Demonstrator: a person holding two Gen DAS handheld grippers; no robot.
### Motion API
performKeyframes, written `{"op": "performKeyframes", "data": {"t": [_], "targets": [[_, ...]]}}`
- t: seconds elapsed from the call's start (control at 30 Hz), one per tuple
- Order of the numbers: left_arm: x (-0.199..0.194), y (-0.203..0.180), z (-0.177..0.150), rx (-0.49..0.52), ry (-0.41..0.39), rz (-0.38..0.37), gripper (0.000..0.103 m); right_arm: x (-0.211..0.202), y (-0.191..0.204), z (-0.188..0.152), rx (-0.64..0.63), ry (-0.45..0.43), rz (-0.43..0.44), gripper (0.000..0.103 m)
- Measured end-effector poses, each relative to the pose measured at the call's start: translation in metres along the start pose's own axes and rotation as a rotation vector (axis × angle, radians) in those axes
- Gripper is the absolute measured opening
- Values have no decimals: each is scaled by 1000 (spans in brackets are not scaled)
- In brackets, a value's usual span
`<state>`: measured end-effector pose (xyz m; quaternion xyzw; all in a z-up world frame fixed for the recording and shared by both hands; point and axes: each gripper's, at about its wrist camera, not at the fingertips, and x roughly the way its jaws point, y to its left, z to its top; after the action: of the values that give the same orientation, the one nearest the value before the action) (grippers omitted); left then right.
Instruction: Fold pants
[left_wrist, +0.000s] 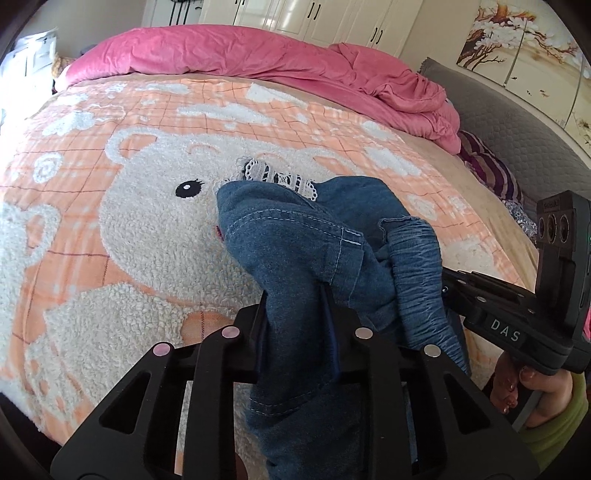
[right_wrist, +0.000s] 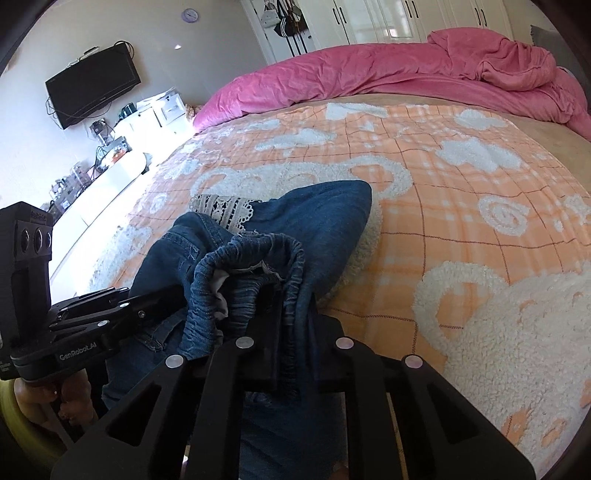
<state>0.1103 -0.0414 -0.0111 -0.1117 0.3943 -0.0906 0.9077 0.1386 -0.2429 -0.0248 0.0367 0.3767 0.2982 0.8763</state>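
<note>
Small blue denim pants (left_wrist: 295, 236) with white lace trim (left_wrist: 280, 179) hang bunched above the bed, held by both grippers. My left gripper (left_wrist: 295, 306) is shut on a denim fold near a stitched seam. My right gripper (right_wrist: 291, 306) is shut on the elastic waistband (right_wrist: 258, 266). The right gripper also shows in the left wrist view (left_wrist: 447, 286), clamped on the gathered waistband at the right. The left gripper shows in the right wrist view (right_wrist: 162, 299) at the left, clamped on the denim. The pants (right_wrist: 325, 221) drape down between the two.
The bed carries an orange checked blanket with fluffy white bears (left_wrist: 147, 229). A pink duvet (left_wrist: 258, 55) is piled along the far edge. A grey headboard (left_wrist: 517, 122) and a striped pillow (left_wrist: 487, 166) stand at the right. A TV (right_wrist: 92, 85) and a white cabinet (right_wrist: 110, 184) are left of the bed.
</note>
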Motion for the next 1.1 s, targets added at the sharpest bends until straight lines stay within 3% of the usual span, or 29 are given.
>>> {"op": "performKeyframes", "data": {"t": [0.4, 1.1], "targets": [[-14, -3, 13, 2, -37, -16, 16, -11, 21, 13, -58, -52, 15, 11], [2, 20, 65, -4, -74, -3, 16, 23, 23, 59, -64, -46, -1, 11]]}}
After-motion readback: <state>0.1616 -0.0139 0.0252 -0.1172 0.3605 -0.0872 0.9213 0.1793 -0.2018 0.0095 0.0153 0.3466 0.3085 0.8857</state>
